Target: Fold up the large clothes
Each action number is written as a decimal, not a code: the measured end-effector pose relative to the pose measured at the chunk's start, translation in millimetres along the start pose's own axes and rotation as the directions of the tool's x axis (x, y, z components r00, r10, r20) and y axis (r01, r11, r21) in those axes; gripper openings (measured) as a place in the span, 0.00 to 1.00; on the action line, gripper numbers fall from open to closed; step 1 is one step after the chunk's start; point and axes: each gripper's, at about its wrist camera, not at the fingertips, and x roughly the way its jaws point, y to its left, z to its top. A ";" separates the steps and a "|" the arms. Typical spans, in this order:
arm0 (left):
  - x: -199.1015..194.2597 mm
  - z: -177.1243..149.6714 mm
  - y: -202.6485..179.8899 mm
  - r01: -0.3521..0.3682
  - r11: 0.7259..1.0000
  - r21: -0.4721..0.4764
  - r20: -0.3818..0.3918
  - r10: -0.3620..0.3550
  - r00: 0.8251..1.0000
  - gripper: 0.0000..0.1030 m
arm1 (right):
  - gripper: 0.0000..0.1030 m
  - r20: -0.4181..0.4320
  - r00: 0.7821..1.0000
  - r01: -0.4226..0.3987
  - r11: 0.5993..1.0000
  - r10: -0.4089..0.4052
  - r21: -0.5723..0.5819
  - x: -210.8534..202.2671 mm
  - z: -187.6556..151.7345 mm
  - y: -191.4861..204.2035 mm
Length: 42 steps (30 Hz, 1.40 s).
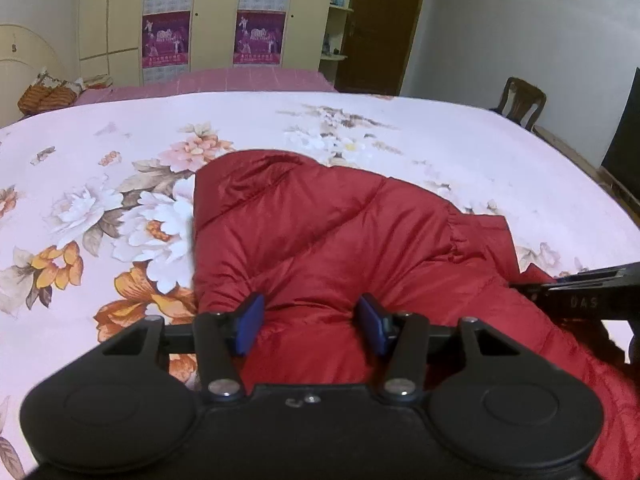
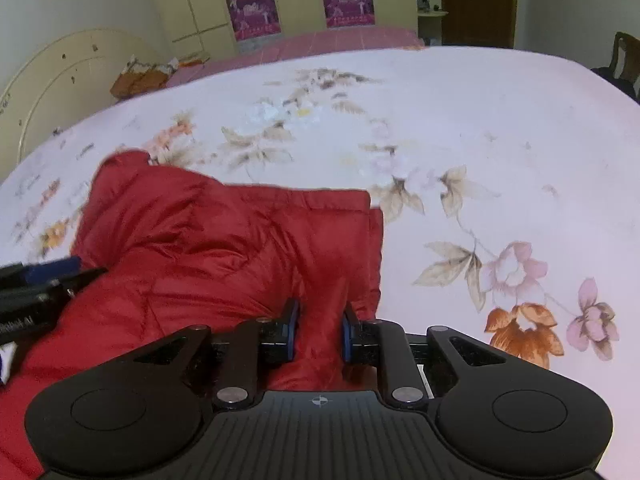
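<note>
Right gripper [image 2: 319, 330] pinches the puffy red quilted jacket [image 2: 224, 248] on the floral bed [image 2: 480, 120]; left gripper [image 1: 311, 322] straddles it, jaws apart; folding looks only partly done.

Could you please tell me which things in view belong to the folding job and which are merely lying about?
Belonging to the job:
red padded jacket
left hand-held gripper
right hand-held gripper
floral bedsheet

Lying about:
orange patterned bundle
wooden chair
wardrobe posters

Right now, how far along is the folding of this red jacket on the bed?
Partly done: the red jacket already lies doubled into a compact block on the floral bedsheet. In hand: the right gripper pinches its near edge, and the left gripper straddles a bulge of fabric, jaws apart. Left: at least one more fold, probably.
</note>
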 end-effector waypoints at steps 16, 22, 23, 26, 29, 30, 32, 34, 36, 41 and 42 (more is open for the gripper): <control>3.8 39.8 0.5 -0.064 0.998 -0.010 0.044 0.065 0.997 0.50 | 0.65 0.193 0.980 -0.015 0.991 0.040 -0.132 -35.2 47.6 36.7; 25.9 31.5 3.0 -0.070 0.997 -0.042 -0.001 0.070 0.998 0.51 | 0.48 0.119 0.993 0.012 0.984 0.009 -0.175 12.8 34.1 46.9; 28.1 30.0 5.9 -0.064 0.996 -0.059 -0.006 0.063 0.998 0.51 | 0.48 0.114 0.994 0.018 0.985 0.002 -0.174 19.5 30.3 44.9; 32.9 28.7 9.5 -0.061 0.996 -0.069 -0.020 0.060 0.998 0.51 | 0.48 0.105 0.994 0.020 0.986 -0.003 -0.164 29.2 25.7 40.7; 35.4 26.1 5.9 -0.074 0.997 -0.038 -0.018 0.073 0.997 0.51 | 0.48 0.088 0.996 0.016 0.987 -0.002 -0.159 38.6 23.8 39.1; 36.3 25.3 5.2 -0.079 0.996 -0.029 -0.019 0.078 0.997 0.51 | 0.48 0.076 0.997 0.006 0.990 0.005 -0.142 42.7 23.9 36.3; 36.1 25.7 2.9 -0.086 0.996 -0.016 -0.021 0.086 0.996 0.51 | 0.48 0.056 0.998 -0.008 0.992 0.015 -0.125 45.6 26.5 33.9; 33.1 26.7 0.9 -0.094 0.996 0.005 -0.020 0.094 0.995 0.52 | 0.48 0.052 0.999 0.002 0.990 0.005 -0.144 42.3 28.0 36.8; 25.4 27.6 0.7 -0.095 0.995 0.014 -0.011 0.096 0.995 0.52 | 0.48 0.053 0.999 0.011 0.988 -0.003 -0.152 35.8 29.0 39.6; -7.9 22.2 10.2 -0.041 0.996 -0.075 0.018 0.043 0.999 0.51 | 0.48 0.090 0.996 0.017 0.990 -0.004 -0.138 5.5 27.3 40.8; -16.3 19.0 12.3 -0.026 0.995 -0.093 0.023 0.029 0.999 0.51 | 0.48 0.101 0.995 0.021 0.991 -0.007 -0.134 -1.7 26.4 41.0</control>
